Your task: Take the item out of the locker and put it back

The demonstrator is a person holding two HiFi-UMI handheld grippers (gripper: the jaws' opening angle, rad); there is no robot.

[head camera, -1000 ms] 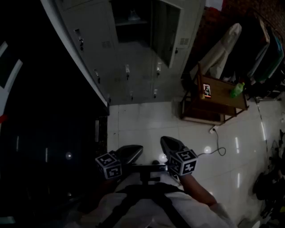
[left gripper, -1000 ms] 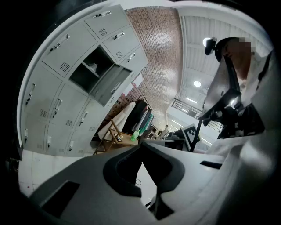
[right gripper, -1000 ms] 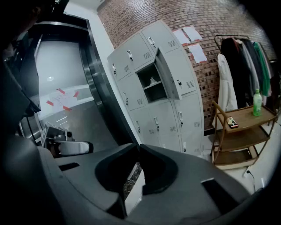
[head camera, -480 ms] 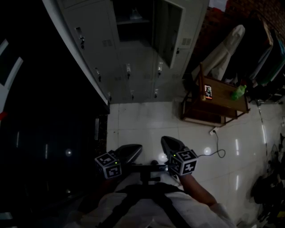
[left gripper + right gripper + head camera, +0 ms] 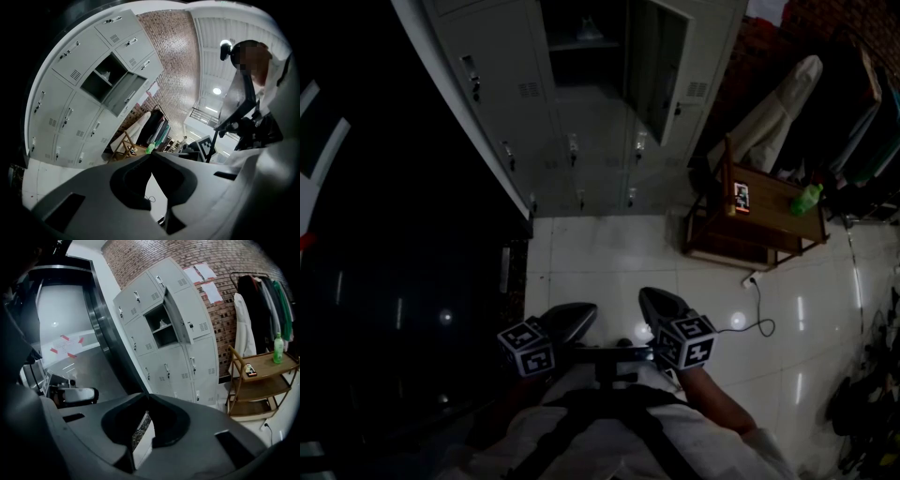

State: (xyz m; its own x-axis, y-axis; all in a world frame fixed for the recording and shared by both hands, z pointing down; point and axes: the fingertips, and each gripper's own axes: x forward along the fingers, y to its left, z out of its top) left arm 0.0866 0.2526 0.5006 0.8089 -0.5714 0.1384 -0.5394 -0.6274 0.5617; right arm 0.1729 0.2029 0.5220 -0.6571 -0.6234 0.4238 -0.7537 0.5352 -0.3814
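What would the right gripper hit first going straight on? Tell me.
Probably the locker bank, at its closed lower doors; nothing shows between it and the right gripper. Depth is unclear: the floor may come first.

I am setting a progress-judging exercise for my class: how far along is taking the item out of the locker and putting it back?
Done: one locker door stands open. In hand: nothing; the left gripper and right gripper show jaws together and empty, away from the lockers. A pale item lies on the open locker's shelf. Left: it cannot be told whether the fetch and return is ahead or already finished.
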